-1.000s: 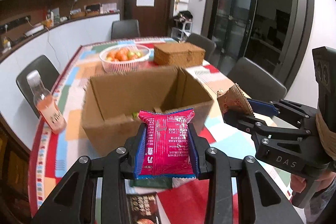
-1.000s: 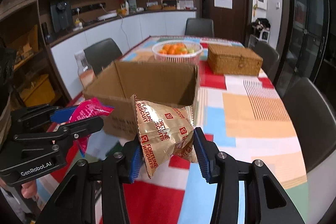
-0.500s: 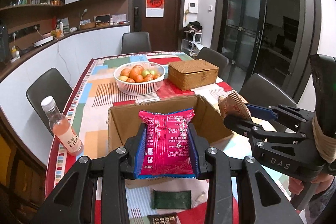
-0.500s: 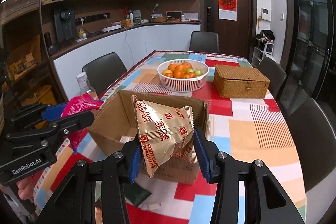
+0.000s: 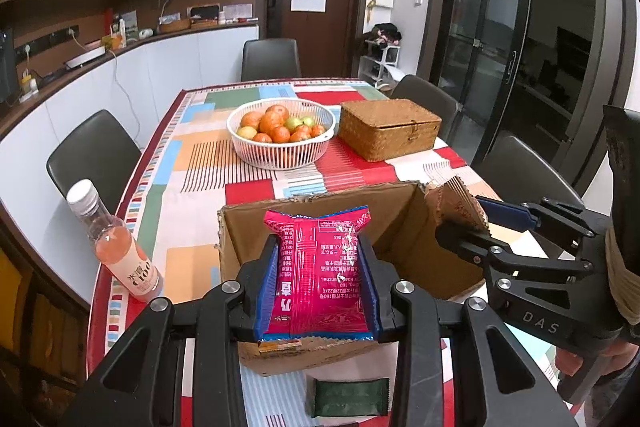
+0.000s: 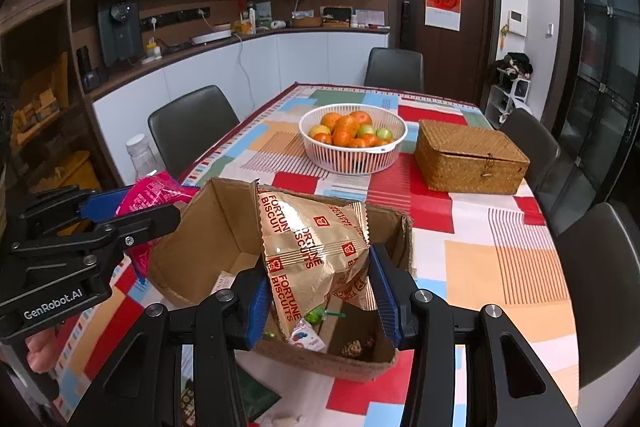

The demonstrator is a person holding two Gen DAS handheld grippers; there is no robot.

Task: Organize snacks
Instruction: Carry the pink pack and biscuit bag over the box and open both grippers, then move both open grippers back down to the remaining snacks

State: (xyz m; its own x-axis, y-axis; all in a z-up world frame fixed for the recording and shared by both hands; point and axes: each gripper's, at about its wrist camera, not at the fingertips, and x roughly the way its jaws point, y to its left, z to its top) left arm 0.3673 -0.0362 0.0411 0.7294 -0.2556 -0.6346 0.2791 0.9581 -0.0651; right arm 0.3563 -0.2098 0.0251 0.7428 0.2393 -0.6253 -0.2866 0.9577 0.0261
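- We hold a pink snack packet clamped between the blue pads of the left gripper, above the near side of the open cardboard box.
- Our right gripper pinches a gold fortune biscuit bag over the box opening; small snacks lie inside.
- A dark green packet lies on the patchwork tablecloth, just before the box.
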